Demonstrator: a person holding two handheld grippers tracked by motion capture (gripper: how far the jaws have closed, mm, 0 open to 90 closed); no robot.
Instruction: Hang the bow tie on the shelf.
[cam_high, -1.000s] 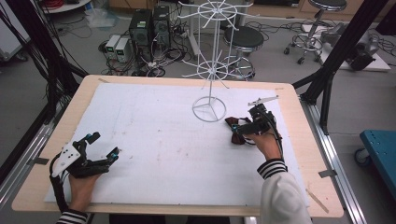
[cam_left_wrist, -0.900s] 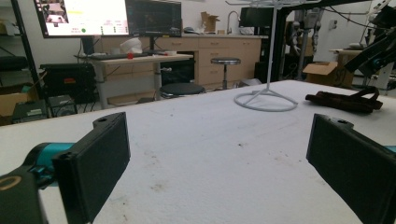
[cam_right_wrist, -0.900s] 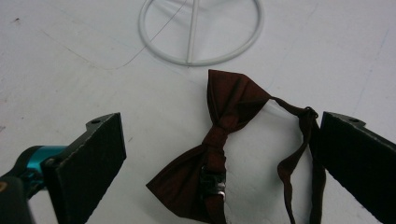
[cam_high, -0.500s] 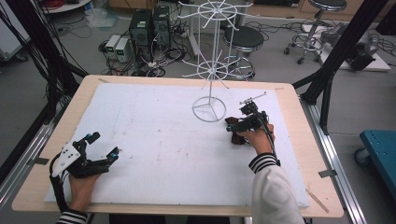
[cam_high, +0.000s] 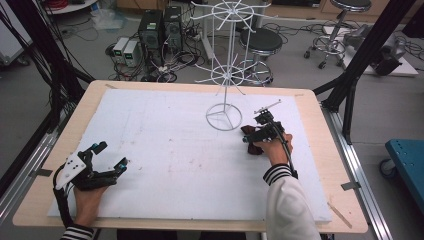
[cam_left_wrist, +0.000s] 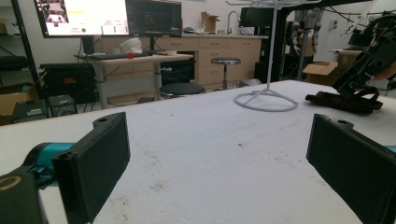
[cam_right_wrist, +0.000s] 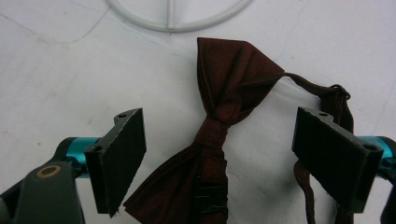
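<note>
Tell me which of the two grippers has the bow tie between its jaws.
The right gripper: its open jaws straddle the dark red bow tie. The left gripper has bare table between its jaws.

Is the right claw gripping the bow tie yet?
Apart. The right gripper view shows the right claw straddling the bow tie, white mat visible beside each pad.

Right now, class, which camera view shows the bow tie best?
The right gripper view: the dark red bow tie lies close up, knot and strap clear. The high view shows a small dark patch by the hand; the left gripper view, a distant flat shape.
</note>
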